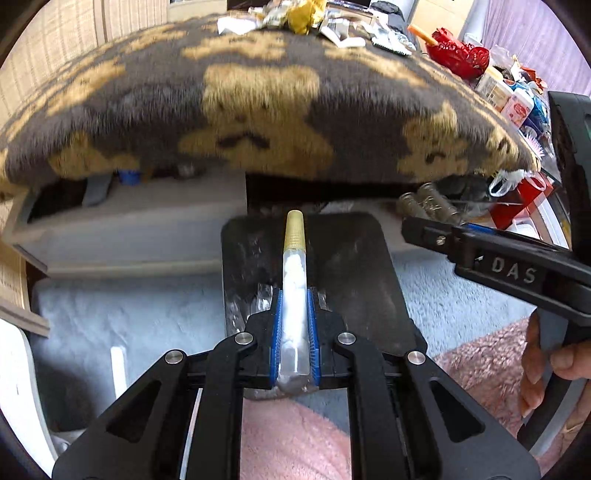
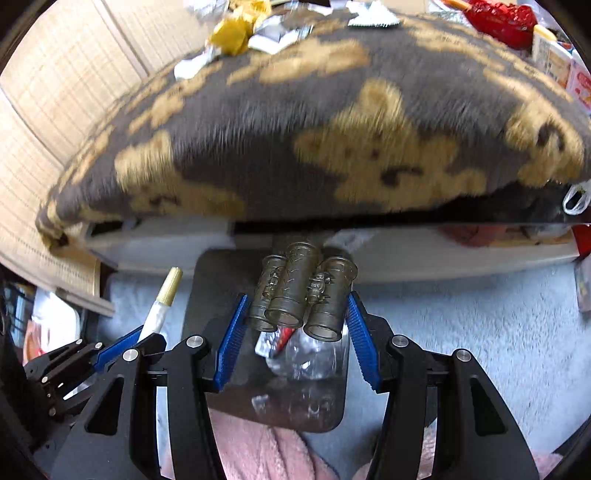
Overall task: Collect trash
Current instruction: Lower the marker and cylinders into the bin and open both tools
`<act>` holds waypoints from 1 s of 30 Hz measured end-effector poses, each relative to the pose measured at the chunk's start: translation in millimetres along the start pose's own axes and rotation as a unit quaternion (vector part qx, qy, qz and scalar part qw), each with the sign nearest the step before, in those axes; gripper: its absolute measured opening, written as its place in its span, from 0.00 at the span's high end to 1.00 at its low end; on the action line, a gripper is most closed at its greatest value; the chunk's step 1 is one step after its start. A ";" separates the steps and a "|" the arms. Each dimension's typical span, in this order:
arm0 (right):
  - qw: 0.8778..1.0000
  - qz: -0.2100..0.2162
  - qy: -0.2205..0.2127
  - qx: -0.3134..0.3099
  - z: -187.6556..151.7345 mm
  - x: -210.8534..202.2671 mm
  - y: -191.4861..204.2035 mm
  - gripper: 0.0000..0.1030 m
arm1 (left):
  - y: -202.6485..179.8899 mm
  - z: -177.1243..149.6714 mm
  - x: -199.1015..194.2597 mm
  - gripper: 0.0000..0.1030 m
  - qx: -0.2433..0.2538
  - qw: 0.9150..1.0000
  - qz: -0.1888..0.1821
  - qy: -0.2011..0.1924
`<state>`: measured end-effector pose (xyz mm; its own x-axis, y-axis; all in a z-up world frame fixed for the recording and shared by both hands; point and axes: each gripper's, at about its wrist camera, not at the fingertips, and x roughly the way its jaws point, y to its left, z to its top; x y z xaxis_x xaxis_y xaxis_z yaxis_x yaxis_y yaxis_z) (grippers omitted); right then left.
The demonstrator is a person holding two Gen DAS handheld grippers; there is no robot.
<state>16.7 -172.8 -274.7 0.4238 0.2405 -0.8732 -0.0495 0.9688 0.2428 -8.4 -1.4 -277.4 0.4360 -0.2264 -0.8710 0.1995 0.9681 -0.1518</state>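
My left gripper (image 1: 294, 295) is shut on a clear plastic tube (image 1: 294, 306) with white stuffing and a gold cap, held over a black bin (image 1: 369, 266) on the floor. The tube also shows in the right wrist view (image 2: 159, 314). My right gripper (image 2: 295, 314) is shut on a cluster of three brownish clear plastic tubes (image 2: 295, 291), held over the same bin (image 2: 214, 280), which holds a silver-red wrapper (image 2: 275, 341) and crumpled clear plastic (image 2: 310, 358). The right gripper (image 1: 436, 229) shows in the left wrist view. More wrappers (image 1: 291, 16) lie on the table top.
A low table covered by a brown bear-pattern blanket (image 1: 258, 103) looms just ahead. A red ornament (image 1: 461, 55) and small packages (image 1: 517, 107) sit at its right. Blue-grey rug (image 1: 129, 317) and pink rug (image 1: 491, 362) cover the floor.
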 end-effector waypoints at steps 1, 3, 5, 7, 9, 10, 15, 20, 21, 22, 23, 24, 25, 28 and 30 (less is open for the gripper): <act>1.000 0.003 0.005 -0.002 -2.5 2.9 1.7 0.47 | 1.3 -5.4 3.7 0.89 -0.003 1.000 -0.004 0.006; 1.000 0.016 0.016 -0.005 -8.7 8.8 6.6 0.47 | 3.7 -12.7 10.3 0.89 -0.006 1.000 -0.007 0.015; 0.999 0.021 0.025 -0.009 -13.3 13.8 9.7 0.47 | 6.6 -19.3 16.3 0.89 -0.009 1.000 -0.009 0.021; 0.999 0.022 0.034 -0.011 -16.4 19.7 12.2 0.47 | 8.9 -21.9 20.4 0.89 -0.012 1.000 -0.010 0.024; 0.999 0.022 0.036 -0.011 -17.1 22.2 15.6 0.47 | 11.0 -22.3 21.6 0.89 -0.011 1.000 -0.009 0.023; 0.999 0.024 0.036 -0.010 -16.4 22.6 16.3 0.47 | 10.8 -21.2 22.6 0.89 -0.010 1.000 -0.008 0.023; 0.999 0.037 0.034 -0.002 -13.5 22.4 16.9 0.45 | 12.4 -17.7 23.6 0.88 -0.010 1.000 -0.009 0.028; 0.999 0.034 0.036 -0.007 -13.1 24.8 17.9 0.45 | 12.8 -15.2 23.3 0.84 -0.014 0.999 -0.006 0.031; 0.999 0.033 0.033 -0.007 -12.5 24.2 17.9 0.42 | 13.7 -15.0 22.3 0.79 -0.015 0.999 -0.004 0.031; 0.999 0.032 0.029 -0.004 -11.3 22.7 17.0 0.40 | 13.9 -14.9 21.2 0.73 -0.016 0.999 -0.003 0.030; 0.999 0.033 0.025 0.000 -10.4 21.5 16.2 0.36 | 14.0 -14.6 20.2 0.70 -0.018 0.999 -0.002 0.029; 0.999 0.032 0.021 0.003 -9.6 20.5 15.0 0.34 | 13.3 -14.1 19.7 0.66 -0.018 0.999 -0.002 0.027; 0.999 0.032 0.018 0.007 -8.8 19.4 13.2 0.34 | 13.4 -13.9 18.6 0.63 -0.018 0.999 -0.001 0.026; 0.999 0.030 0.015 0.016 -7.9 17.4 8.7 0.33 | 13.9 -13.3 14.9 0.57 -0.020 1.000 0.001 0.024; 0.999 0.027 0.012 0.022 -7.5 15.7 5.5 0.28 | 13.5 -12.7 12.5 0.52 -0.021 1.000 0.002 0.022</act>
<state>16.2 -163.3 -290.3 0.4001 0.2936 -0.8682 -0.0322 0.9512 0.3069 -11.4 10.2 -296.3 0.3977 -0.2178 -0.8913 0.1609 0.9729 -0.1659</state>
